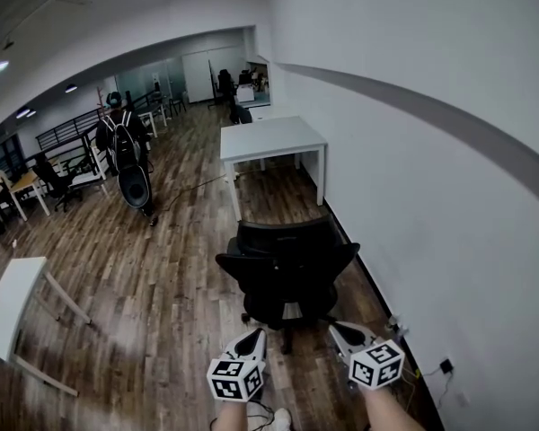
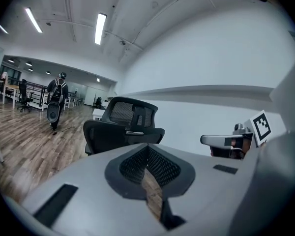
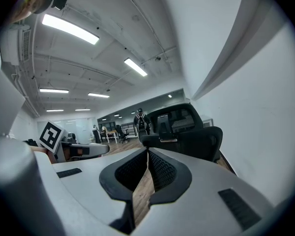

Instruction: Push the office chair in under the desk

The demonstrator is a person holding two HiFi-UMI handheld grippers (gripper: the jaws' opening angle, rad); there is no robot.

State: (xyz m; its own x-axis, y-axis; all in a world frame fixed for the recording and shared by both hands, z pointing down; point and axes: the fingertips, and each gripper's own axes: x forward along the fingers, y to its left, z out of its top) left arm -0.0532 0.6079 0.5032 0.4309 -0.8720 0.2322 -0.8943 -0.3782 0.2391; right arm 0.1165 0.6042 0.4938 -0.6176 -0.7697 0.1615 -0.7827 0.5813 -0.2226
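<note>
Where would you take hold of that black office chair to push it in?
Probably the backrest, from behind, at its two side edges: its back faces the left gripper and right gripper, and the white desk stands straight beyond.

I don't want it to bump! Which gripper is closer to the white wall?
Right. The right gripper is behind the chair on its wall side, close to the wall. The left gripper is behind the chair's other side, farther out over the floor.

I saw my right gripper (image 3: 147,153) with jaws pressed together, empty, the black office chair (image 3: 200,139) just beyond their tips.
</note>
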